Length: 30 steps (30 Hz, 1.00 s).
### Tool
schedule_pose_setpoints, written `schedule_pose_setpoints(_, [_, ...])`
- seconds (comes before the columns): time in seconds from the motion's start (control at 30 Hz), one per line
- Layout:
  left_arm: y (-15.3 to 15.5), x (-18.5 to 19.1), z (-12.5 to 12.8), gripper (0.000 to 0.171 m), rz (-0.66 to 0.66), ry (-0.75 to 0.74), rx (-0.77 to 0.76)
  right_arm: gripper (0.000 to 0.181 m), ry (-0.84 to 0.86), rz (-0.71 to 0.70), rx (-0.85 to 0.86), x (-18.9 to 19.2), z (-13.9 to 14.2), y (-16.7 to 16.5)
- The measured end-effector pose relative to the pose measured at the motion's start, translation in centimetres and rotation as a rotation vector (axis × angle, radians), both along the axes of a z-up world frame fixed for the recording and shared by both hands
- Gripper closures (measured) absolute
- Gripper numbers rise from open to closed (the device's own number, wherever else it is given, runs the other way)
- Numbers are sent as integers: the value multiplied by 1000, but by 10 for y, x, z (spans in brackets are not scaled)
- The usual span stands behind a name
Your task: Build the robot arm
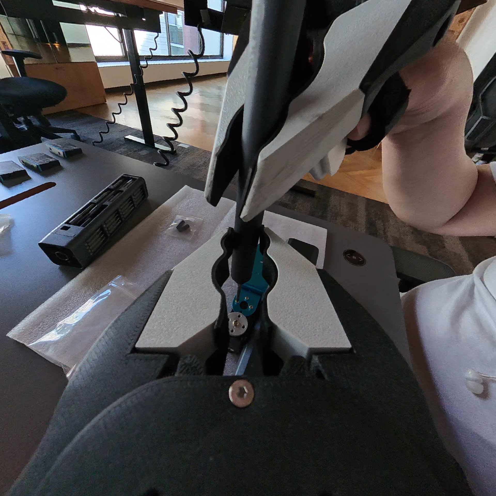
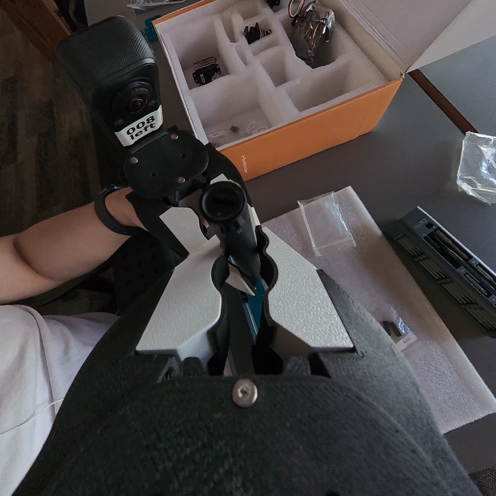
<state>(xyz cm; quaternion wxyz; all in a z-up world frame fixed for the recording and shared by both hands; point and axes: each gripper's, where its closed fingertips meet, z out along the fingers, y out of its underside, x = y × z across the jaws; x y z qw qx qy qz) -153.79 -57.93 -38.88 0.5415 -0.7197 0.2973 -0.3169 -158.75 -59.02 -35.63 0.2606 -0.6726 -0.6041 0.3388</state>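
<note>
My left gripper [image 1: 246, 234] is shut on a blue metal bracket [image 1: 251, 292] joined to a small black servo with a silver round horn [image 1: 236, 323]. It holds them just above a white foam sheet [image 1: 150, 241]. My right gripper [image 2: 243, 249] is shut on a black screwdriver [image 2: 236, 222]. In the left wrist view the right gripper [image 1: 230, 206] comes down from above with the screwdriver [image 1: 257, 107], whose thin tip rests on a hole in the bracket. In the right wrist view the left gripper [image 2: 249, 291] reaches in from the upper left, and the bracket [image 2: 255, 303] shows between my fingers.
A black bit-set case [image 1: 94, 225] lies on the dark table [image 1: 32, 268], left of the foam. An open orange box [image 2: 308, 128] with white foam compartments holds servos and bags. Small clear bags [image 2: 326, 222] lie on the foam. A person's arm [image 1: 429, 161] is at the right. Some 5 cm of space lies between my two pairs of fingers. My left gripper's tips are some 20 cm from the black bit-set case [image 1: 94, 225]. It is also in sight in the right wrist view [image 2: 428, 247].
</note>
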Motion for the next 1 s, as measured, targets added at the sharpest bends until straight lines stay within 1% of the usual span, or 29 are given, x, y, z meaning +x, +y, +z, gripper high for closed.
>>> schedule_pose_setpoints(0.1, [1, 0, 0, 154, 7, 22, 11, 163, 12, -9, 7, 0, 0, 0])
schedule_pose_setpoints(0.2, [0, 3, 0, 149, -2, 3, 4, 163, 28, -25, 18, 2, 0, 1])
schedule_pose_setpoints(0.33, [1, 2, -1, 153, 11, 18, 16, 163, 44, -57, 33, 3, 0, 1])
schedule_pose_setpoints(0.5, [-4, 5, -1, 154, -58, 39, 16, 163, 36, -61, 45, 5, 1, -2])
schedule_pose_setpoints(0.63, [-7, 5, -2, 155, -112, 95, 42, 161, 24, 52, 59, 5, 1, -9])
schedule_pose_setpoints(0.67, [-7, 5, -2, 155, -116, 98, 44, 156, 28, 88, 60, 5, 2, -12])
schedule_pose_setpoints(0.7, [-8, 5, -2, 155, -123, 93, 43, 155, 40, 119, 64, 5, 5, -13])
schedule_pose_setpoints(0.77, [-9, 7, -2, 154, -144, 78, 42, 159, 69, 187, 85, 4, 10, -16])
schedule_pose_setpoints(0.83, [-9, 7, -2, 154, -153, 75, 47, 163, 88, 221, 104, 5, 15, -14])
schedule_pose_setpoints(1.0, [-10, 4, -2, 154, -162, 57, 57, 163, 78, 270, 87, 10, 16, -13])
